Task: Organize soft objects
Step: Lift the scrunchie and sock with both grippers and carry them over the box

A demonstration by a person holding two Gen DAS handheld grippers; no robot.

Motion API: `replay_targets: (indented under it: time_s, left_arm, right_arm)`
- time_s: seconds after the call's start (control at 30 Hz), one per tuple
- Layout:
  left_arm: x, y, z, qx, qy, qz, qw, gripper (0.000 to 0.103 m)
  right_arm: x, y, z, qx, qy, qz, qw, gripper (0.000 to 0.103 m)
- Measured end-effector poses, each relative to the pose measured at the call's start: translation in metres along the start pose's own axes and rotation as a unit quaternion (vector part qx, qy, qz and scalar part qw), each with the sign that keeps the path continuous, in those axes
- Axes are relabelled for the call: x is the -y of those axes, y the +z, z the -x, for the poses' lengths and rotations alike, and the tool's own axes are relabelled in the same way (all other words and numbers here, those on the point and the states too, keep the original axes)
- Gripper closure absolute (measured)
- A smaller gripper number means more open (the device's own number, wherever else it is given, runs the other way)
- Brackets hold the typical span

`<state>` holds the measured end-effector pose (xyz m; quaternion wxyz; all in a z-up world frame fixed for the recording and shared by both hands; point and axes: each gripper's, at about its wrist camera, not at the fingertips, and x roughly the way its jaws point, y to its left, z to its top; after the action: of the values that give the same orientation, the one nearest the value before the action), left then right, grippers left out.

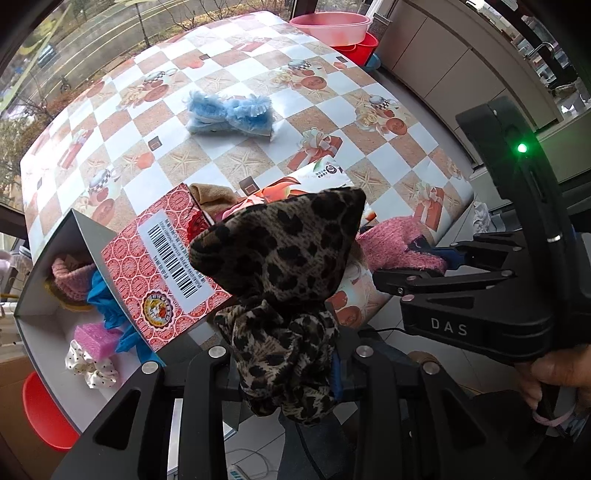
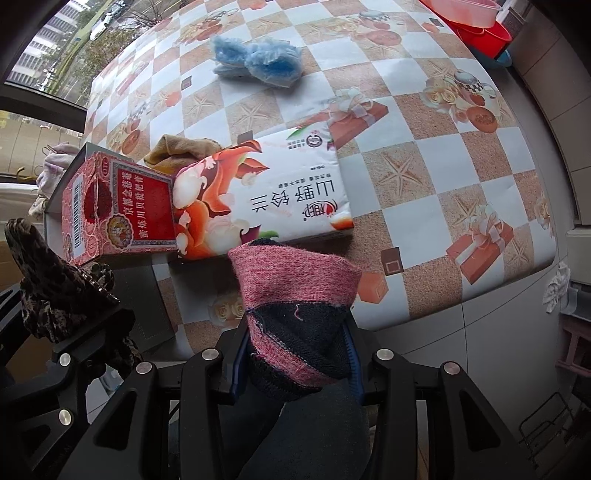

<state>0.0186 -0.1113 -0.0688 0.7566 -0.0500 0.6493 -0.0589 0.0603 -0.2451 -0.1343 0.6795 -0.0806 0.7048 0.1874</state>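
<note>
My left gripper (image 1: 291, 373) is shut on a leopard-print cloth (image 1: 284, 266), held above the table's near edge beside an open red box (image 1: 159, 258). Inside that box lie a pink knit piece (image 1: 72, 280), a blue cloth (image 1: 107, 306), a pink sponge (image 1: 94, 338) and a white dotted scrunchie (image 1: 92, 365). My right gripper (image 2: 295, 354) is shut on a pink and navy knit sock (image 2: 295, 299), also seen at the right of the left wrist view as the sock (image 1: 399, 243). A blue fluffy item (image 1: 231, 114) lies mid-table. A tan cloth (image 2: 177, 151) lies behind the box.
A white tissue pack (image 2: 266, 195) with orange flowers lies next to the red box (image 2: 118, 210). Pink and red basins (image 1: 332, 26) stand at the table's far corner. The checked tablecloth (image 2: 443, 155) ends close below both grippers. A red bowl (image 1: 40, 413) sits low at the left.
</note>
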Motion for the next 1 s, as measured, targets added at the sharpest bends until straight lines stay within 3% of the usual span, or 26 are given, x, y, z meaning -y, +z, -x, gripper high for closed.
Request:
replay_targets:
  time_s: [0.37,0.7,0.87,1.0]
  left_arm:
    - [-0.018,-0.018,0.013,0.01,0.0,0.016,0.9998,0.069]
    - [-0.064,-0.063,0.034,0.034,0.009,0.079,0.9963,0.069]
    - [-0.097,-0.094,0.046,0.046,0.024,0.149,0.9875,0.069]
    - [-0.129,-0.121,0.049,0.049,0.042,0.219,0.9737,0.069]
  right_arm:
    - [-0.028,-0.002,0.004,-0.002,-0.004,0.04,0.999,0.06]
    - [-0.084,-0.007,0.004,-0.012,0.014,0.138,0.99,0.06]
    - [-0.119,-0.012,0.003,-0.022,0.027,0.191,0.981,0.06]
    - [-0.151,-0.016,0.004,-0.025,0.03,0.239,0.97,0.06]
